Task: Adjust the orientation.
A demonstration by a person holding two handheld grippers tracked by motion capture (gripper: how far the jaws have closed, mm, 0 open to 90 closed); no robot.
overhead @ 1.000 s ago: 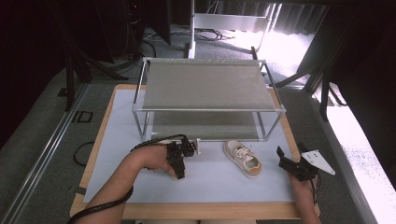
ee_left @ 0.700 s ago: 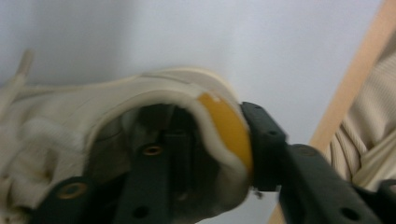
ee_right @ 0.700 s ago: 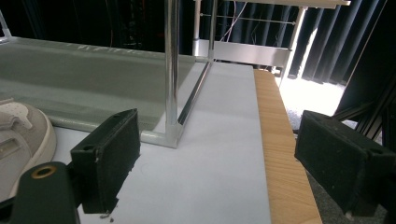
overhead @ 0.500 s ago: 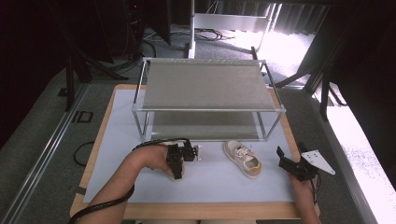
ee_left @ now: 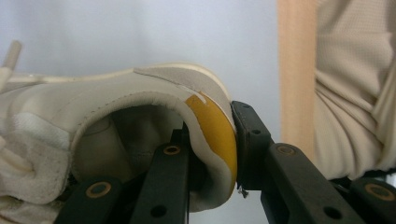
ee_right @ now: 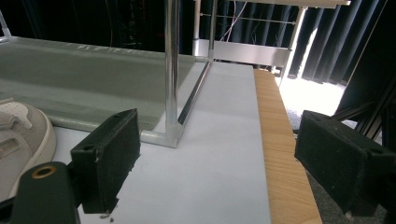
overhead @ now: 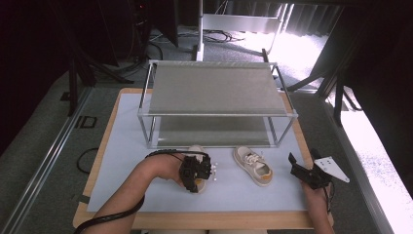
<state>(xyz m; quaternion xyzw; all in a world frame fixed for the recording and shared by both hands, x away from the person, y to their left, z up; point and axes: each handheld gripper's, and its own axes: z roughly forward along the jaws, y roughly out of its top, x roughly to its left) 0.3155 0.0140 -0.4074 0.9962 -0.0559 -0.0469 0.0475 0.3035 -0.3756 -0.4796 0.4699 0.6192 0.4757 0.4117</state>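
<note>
From the high view: left gripper (overhead: 198, 171) near the front of the white mat (overhead: 122, 146), clamped on a shoe (overhead: 197, 152). Jaws just closing, now tight on that shoe. Second shoe (overhead: 252, 165) flat on the mat, just right of the first, apart from it. Right gripper (overhead: 303, 170) near the mat's right edge, jaws wide, nothing between them. Metal rack (overhead: 214, 92) behind both shoes, two shelves, one above the other.

From the left gripper view: shoe (ee_left: 116, 126) pinched at its heel, one black jaw inside the opening, the other pressed on the yellow heel patch (ee_left: 215, 135) outside. Beige sleeve (ee_left: 355, 84) off to the right, past the wooden table edge (ee_left: 295, 70).

From the right gripper view: jaws wide apart, only mat (ee_right: 219, 154) between them. Toe of a shoe (ee_right: 23, 135) at the left edge. Rack corner post (ee_right: 172, 65) straight ahead, standing on the mat.
</note>
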